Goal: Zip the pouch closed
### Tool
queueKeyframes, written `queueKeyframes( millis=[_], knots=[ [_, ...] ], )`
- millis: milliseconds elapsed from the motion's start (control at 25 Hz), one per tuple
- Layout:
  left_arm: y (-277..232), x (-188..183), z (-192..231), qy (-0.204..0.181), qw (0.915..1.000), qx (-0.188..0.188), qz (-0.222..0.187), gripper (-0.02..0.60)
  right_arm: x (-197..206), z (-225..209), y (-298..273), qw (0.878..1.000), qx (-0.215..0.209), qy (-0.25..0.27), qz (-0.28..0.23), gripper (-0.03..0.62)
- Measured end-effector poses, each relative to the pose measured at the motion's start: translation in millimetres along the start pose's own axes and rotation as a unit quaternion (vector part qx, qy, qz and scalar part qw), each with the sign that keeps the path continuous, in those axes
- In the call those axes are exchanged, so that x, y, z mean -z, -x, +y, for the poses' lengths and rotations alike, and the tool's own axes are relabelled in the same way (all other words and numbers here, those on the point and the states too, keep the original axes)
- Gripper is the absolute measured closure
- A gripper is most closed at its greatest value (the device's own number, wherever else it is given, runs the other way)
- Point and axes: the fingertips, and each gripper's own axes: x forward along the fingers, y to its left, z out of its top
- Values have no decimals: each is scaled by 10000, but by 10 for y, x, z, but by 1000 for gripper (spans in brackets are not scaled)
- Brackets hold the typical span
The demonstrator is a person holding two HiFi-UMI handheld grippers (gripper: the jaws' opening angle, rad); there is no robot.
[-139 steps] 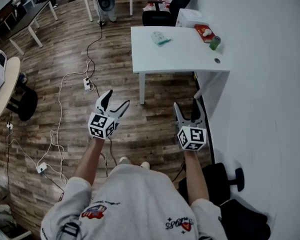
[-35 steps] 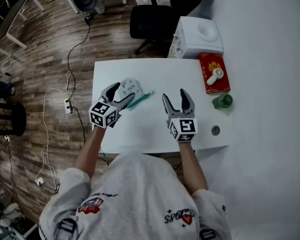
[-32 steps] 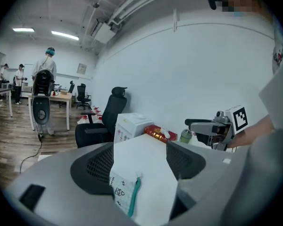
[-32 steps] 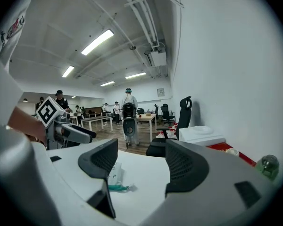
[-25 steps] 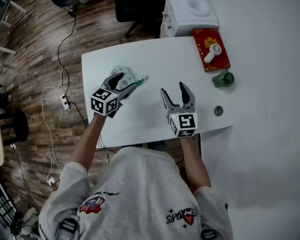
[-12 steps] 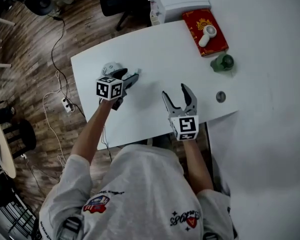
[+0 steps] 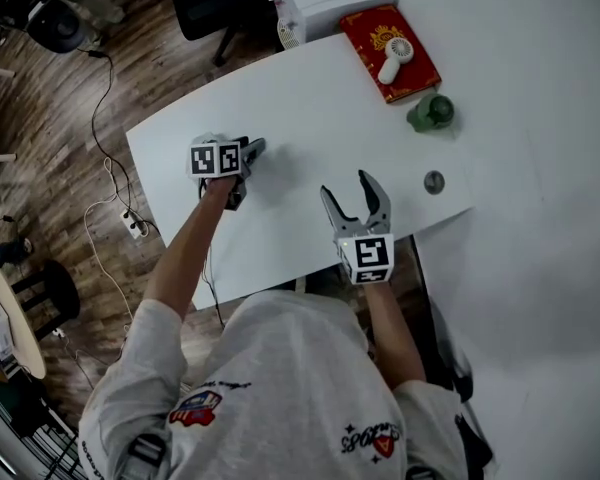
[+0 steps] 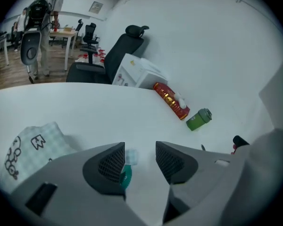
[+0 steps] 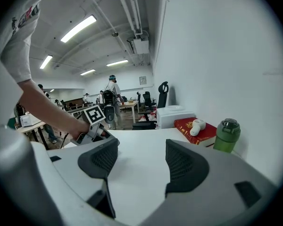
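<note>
Pouch (image 8: 33,147) flat; left hand-held gripper (image 8: 139,149) just closing — teal tab (image 8: 126,176) between jaws.

Smooth, matt white table (image 7: 310,98). Soft checked cloth pouch (image 8: 33,147), printed; teal zip pull (image 8: 126,175), plastic-looking. Wood-plank floor (image 7: 50,118), low sheen. Green bottle (image 7: 430,113), plastic-looking, faint gloss. Grey sweatshirt (image 7: 270,388), matt knit cloth.

place: open-plan office | signs: black swivel chair (image 8: 125,48); desks (image 9: 127,105) in rows; ceiling strip lights (image 9: 78,28); wood-plank floor (image 7: 50,148); floor power strip (image 7: 137,226); people (image 9: 112,95) standing about
</note>
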Motion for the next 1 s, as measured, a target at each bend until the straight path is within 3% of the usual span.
queueKeyframes(
  millis=[200,360,520,680,760,1000],
  knots=[
    [-222,87,88,-211,9980,-423,418,380,89,-99,46,9998,133,-108,87,289],
    [-277,118,197,-31,9971,-595,469,442,115,-131,100,9997,183,-157,64,289],
    [-285,126,255,320,9968,-592,430,466,134,-206,149,9996,239,-175,38,289],
    [-268,160,343,441,9959,-682,401,534,177,-221,173,9993,261,-247,38,289],
    [-252,155,357,494,9959,-659,388,535,187,-223,172,9991,270,-303,91,289],
    [-272,156,337,244,9967,-634,442,537,157,-235,123,9995,200,-239,43,289]
  ],
)
